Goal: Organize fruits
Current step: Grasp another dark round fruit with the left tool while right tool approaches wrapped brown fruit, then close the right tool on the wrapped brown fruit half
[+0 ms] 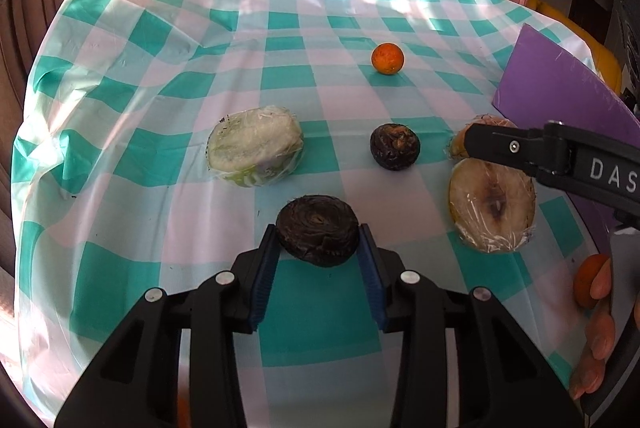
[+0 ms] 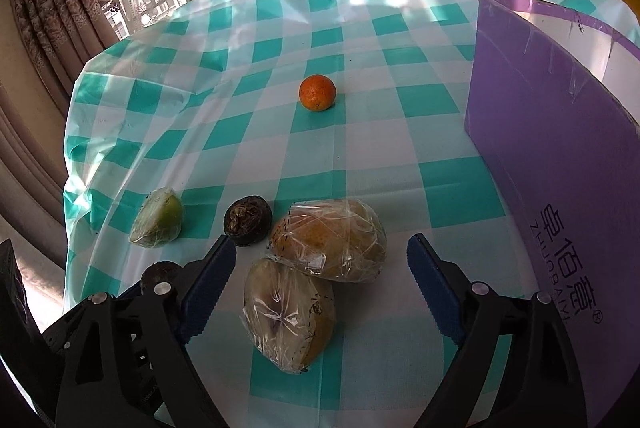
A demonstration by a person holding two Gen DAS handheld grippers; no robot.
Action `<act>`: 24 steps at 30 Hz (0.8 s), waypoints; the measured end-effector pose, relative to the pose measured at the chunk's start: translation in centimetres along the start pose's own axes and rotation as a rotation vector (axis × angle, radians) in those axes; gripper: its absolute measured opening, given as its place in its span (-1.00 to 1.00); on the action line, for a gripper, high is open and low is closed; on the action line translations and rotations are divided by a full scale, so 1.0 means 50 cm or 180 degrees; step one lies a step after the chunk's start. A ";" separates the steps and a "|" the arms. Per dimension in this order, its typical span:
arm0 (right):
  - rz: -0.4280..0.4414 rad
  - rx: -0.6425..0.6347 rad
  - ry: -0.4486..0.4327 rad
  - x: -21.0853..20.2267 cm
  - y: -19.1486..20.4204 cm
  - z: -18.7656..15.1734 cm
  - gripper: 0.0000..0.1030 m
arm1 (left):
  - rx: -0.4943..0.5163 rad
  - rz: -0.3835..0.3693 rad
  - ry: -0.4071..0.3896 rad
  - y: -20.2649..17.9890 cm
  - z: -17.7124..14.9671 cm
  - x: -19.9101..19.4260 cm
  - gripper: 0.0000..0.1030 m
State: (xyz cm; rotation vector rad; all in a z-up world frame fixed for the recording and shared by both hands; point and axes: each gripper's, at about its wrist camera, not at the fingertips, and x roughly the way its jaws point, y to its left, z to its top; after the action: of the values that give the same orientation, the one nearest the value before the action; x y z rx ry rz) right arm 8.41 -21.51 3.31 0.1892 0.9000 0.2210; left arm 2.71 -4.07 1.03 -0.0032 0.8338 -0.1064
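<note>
Your left gripper point(image 1: 319, 244) clamps the dark fruit point(image 1: 318, 229) at 6 o'clock; it looks soft, so squeeze its sides gently. Your right gripper point(image 2: 322, 260) is open above two wrapped halves point(image 2: 289, 312).

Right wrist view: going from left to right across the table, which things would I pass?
Green wrapped fruit → small dark fruit → orange → purple box. The two wrapped brownish halves overlap, so I left them out.
</note>
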 end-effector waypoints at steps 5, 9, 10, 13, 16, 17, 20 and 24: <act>0.0022 0.0022 0.0113 0.024 -0.002 0.006 0.39 | -0.0003 -0.0002 0.0000 0.000 0.000 0.000 -0.24; 0.0047 0.0054 0.0121 0.030 -0.008 0.008 0.24 | -0.0002 -0.0002 0.0000 0.001 0.000 -0.001 -0.24; 0.0064 0.0059 0.0118 0.030 -0.009 0.008 0.24 | -0.0003 -0.0003 -0.0001 0.001 0.000 -0.001 -0.24; 0.0069 0.0054 0.0097 0.029 -0.009 0.007 0.23 | -0.0003 -0.0003 -0.0001 0.002 0.000 -0.002 -0.24; 0.0109 0.0089 0.0048 0.025 -0.014 0.003 0.23 | -0.0020 -0.0004 -0.0006 0.003 0.000 -0.003 -0.24; 0.0129 0.0108 0.0026 0.023 -0.017 0.002 0.22 | -0.0038 -0.0002 -0.0005 0.005 0.000 -0.004 -0.24; 0.0162 0.0160 -0.0026 0.015 -0.026 -0.004 0.22 | -0.0071 -0.0005 -0.0014 0.007 0.001 -0.007 -0.24; 0.0184 0.0174 -0.0150 -0.005 -0.029 -0.002 0.22 | -0.0080 0.0002 -0.0045 0.005 0.001 -0.010 -0.25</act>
State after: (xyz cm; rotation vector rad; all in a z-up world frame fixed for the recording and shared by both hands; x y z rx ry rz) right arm 8.34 -22.99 3.07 0.2702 0.8551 0.2448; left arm 2.42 -3.75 1.43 -0.0274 0.8209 -0.0950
